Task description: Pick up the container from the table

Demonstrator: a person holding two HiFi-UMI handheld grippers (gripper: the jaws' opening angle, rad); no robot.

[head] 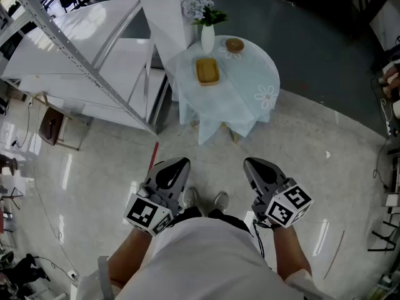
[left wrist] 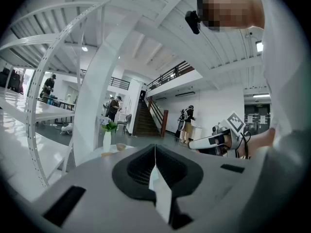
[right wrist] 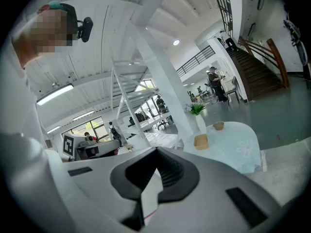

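The yellow rectangular container (head: 207,71) lies on a round table with a pale blue cloth (head: 262,74), far ahead of both grippers. It also shows small in the right gripper view as the container (right wrist: 200,141) and faintly in the left gripper view as the container (left wrist: 106,154). My left gripper (head: 180,165) and right gripper (head: 253,165) hang side by side close to the person's body, above the floor, well short of the table. Both have their jaws together with nothing between them, as seen on the left gripper (left wrist: 155,149) and the right gripper (right wrist: 156,152).
A white vase with flowers (head: 207,36) and a small brown bowl (head: 235,44) stand behind the container. A white pillar (head: 164,17) and slanted white metal racking (head: 81,61) rise left of the table. Glossy floor lies between me and the table. People stand far off.
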